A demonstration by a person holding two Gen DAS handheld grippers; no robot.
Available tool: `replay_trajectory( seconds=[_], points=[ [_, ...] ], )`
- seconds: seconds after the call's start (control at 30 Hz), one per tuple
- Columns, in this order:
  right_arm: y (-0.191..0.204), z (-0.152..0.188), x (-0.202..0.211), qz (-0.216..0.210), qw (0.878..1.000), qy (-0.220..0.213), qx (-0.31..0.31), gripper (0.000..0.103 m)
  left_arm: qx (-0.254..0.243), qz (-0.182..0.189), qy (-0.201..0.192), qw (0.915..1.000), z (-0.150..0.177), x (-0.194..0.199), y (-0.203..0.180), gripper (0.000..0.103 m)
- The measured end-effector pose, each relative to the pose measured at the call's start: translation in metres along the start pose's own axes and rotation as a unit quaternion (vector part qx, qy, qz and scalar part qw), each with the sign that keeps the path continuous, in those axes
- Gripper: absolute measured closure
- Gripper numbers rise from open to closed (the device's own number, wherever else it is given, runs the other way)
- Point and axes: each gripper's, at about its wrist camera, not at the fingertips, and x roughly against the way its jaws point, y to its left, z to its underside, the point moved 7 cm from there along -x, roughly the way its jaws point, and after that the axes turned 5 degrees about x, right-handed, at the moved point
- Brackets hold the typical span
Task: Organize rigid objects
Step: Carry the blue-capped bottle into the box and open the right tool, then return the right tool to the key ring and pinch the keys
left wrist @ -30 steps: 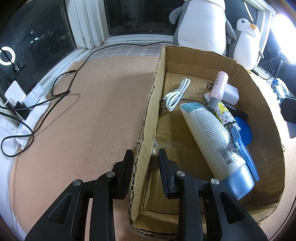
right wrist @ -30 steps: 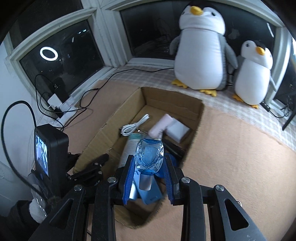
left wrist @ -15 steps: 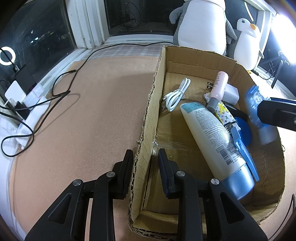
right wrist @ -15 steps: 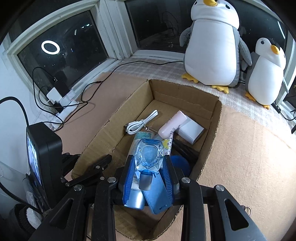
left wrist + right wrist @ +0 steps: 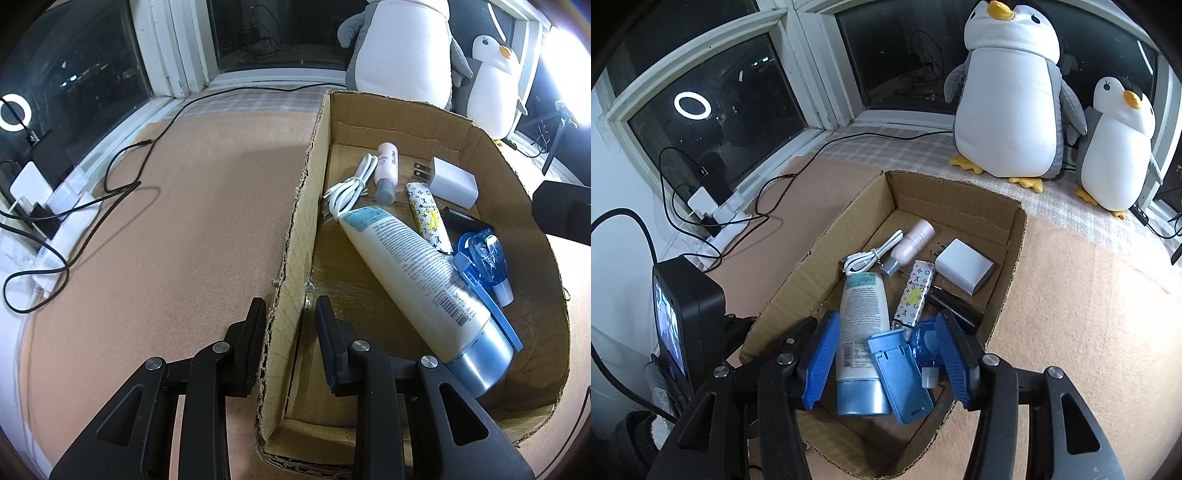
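An open cardboard box (image 5: 295,206) (image 5: 1012,254) holds a white lotion tube (image 5: 417,269) (image 5: 862,325), a white cable (image 5: 349,188), a pink bottle (image 5: 386,170), a white charger (image 5: 452,181), a patterned stick (image 5: 428,218), a blue flat piece (image 5: 899,373) and a small clear blue bottle (image 5: 487,254) (image 5: 927,347). My left gripper (image 5: 290,317) straddles the box's left wall, one finger each side, a narrow gap to the inner finger. My right gripper (image 5: 886,362) is open above the box; the blue bottle lies loose below it.
Two penguin plush toys (image 5: 1008,103) (image 5: 1115,136) stand behind the box on the sill. Black cables (image 5: 122,177) and a power strip with chargers (image 5: 37,206) lie at the left on the brown mat. The left gripper's camera unit (image 5: 683,310) shows at left.
My right gripper has opened and let go of the clear blue bottle, which now lies in the box by the blue piece. The left gripper has not moved.
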Motion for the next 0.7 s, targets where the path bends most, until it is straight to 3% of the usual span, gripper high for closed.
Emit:
replay_trajectory(
  seconds=[0.37, 0.7],
  points=[
    [-0.022, 0.008, 0.019, 0.005, 0.999, -0.014, -0.042, 0.053, -0.001, 0.0, 0.0, 1.0, -0.001, 0.0, 0.0, 0.077],
    [-0.073, 0.037, 0.049, 0.02, 0.992, -0.017, -0.119, 0.053, -0.001, -0.001, 0.0, 1.0, -0.001, 0.0, 0.0, 0.077]
  ],
)
